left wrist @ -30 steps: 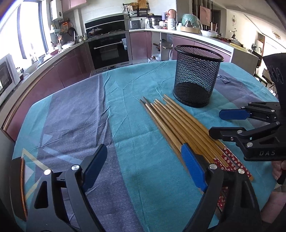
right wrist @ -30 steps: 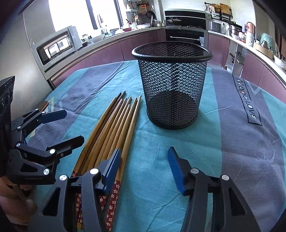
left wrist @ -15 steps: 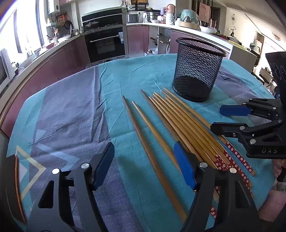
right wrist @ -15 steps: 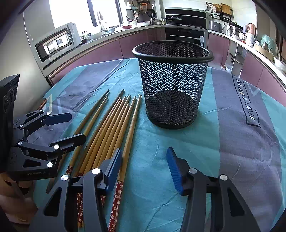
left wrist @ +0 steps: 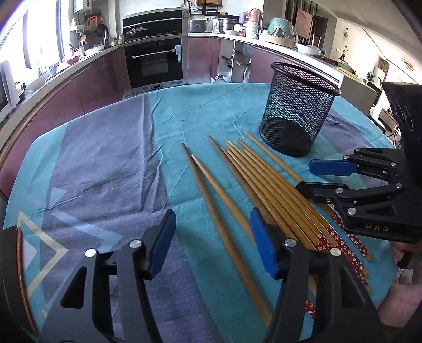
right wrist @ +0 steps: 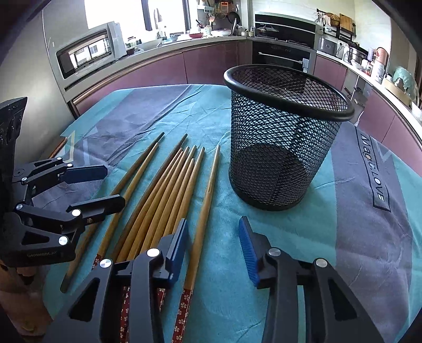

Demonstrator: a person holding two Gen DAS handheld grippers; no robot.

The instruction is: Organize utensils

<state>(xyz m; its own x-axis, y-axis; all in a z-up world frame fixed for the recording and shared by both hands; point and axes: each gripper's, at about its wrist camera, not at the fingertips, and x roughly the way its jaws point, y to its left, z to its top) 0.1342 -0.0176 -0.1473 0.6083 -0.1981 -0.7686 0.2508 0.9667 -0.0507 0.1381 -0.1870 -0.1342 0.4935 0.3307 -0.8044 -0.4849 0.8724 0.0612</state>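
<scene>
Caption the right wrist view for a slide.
Open right claw hovers over bamboo chopsticks lying beside an empty black mesh holder on a teal tablecloth.

A soft teal and grey cloth [left wrist: 110, 163] covers the whole table, with little wrinkles in it. On its right side there are dark letters that say "Magic LOVE" [right wrist: 374, 168]. Far behind the table is a long kitchen counter with purple-red cupboard doors [right wrist: 211, 63]. A black oven with a silver handle [left wrist: 154, 62] sits in the far wall. A silver microwave [right wrist: 89, 50] stands on the far left, next to a bright window [right wrist: 116, 10]. Pots and jars [left wrist: 237, 23] sit far away on the counter.
</scene>
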